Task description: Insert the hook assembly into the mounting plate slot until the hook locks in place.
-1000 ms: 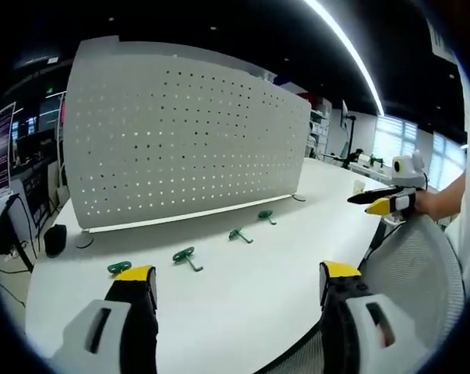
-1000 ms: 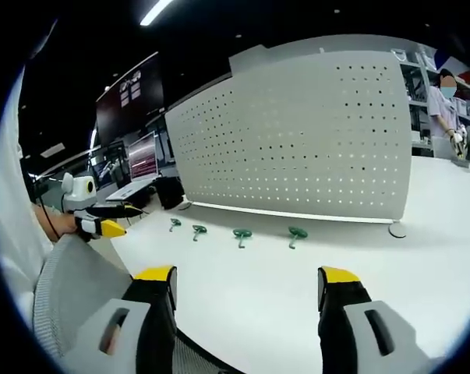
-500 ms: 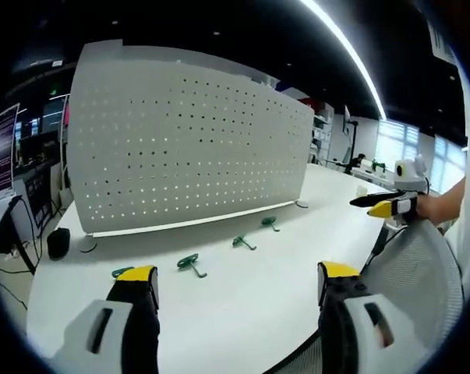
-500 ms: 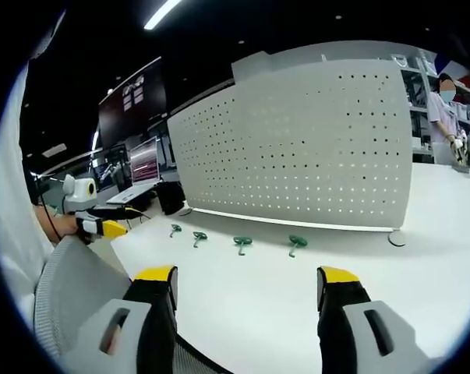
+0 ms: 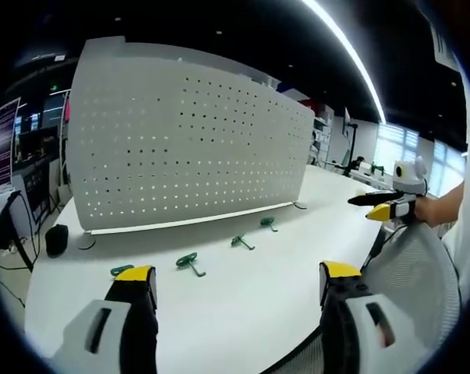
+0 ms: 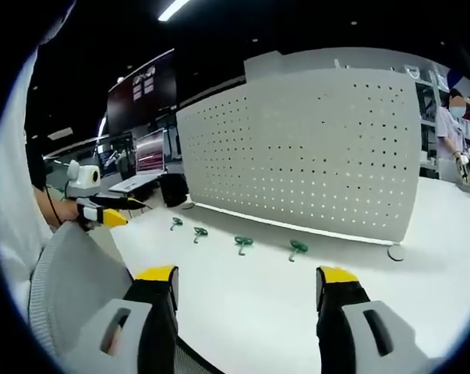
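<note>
Both grippers hover, left gripper (image 5: pixel 233 282) and right gripper (image 6: pixel 245 285), fingers apart and empty. Four green metal hooks (image 6: pixel 241 243) lie at twelve o'clock on the white desk (image 6: pixel 250 304), near the upright white perforated mounting plate (image 5: pixel 180 144).

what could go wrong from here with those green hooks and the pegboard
1. Both grippers, left gripper and right gripper, are open, empty and back from the four green hooks, so a rushed reach could knock one along the smooth white table.
2. The hooks lie close in a row; the jaws might catch two or grip one by its bent end.
3. The white pegboard stands on small feet; a hard push could tip or slide it.
</note>
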The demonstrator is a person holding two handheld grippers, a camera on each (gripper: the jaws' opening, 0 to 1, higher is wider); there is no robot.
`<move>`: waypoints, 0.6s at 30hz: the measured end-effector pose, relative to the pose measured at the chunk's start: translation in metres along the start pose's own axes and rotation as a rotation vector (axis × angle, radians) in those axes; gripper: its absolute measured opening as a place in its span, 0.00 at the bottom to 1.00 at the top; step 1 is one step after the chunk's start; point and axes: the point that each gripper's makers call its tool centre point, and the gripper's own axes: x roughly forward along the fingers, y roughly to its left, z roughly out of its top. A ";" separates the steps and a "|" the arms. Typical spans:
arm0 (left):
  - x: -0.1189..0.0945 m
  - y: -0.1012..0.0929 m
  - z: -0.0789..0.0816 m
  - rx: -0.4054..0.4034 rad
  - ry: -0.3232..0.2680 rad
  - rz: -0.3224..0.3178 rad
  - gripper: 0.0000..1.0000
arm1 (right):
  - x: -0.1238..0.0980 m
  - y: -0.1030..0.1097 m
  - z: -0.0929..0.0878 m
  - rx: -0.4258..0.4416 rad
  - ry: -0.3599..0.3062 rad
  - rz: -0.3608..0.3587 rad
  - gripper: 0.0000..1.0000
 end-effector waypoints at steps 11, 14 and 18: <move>-0.001 0.000 -0.002 0.020 0.020 -0.024 0.87 | 0.002 0.000 -0.002 -0.010 0.019 0.012 0.69; -0.001 0.000 -0.002 0.018 0.019 -0.023 0.87 | 0.002 0.000 -0.004 -0.013 0.026 0.013 0.70; 0.000 -0.003 -0.002 0.030 0.024 -0.029 0.87 | 0.003 0.003 -0.008 -0.027 0.048 0.021 0.71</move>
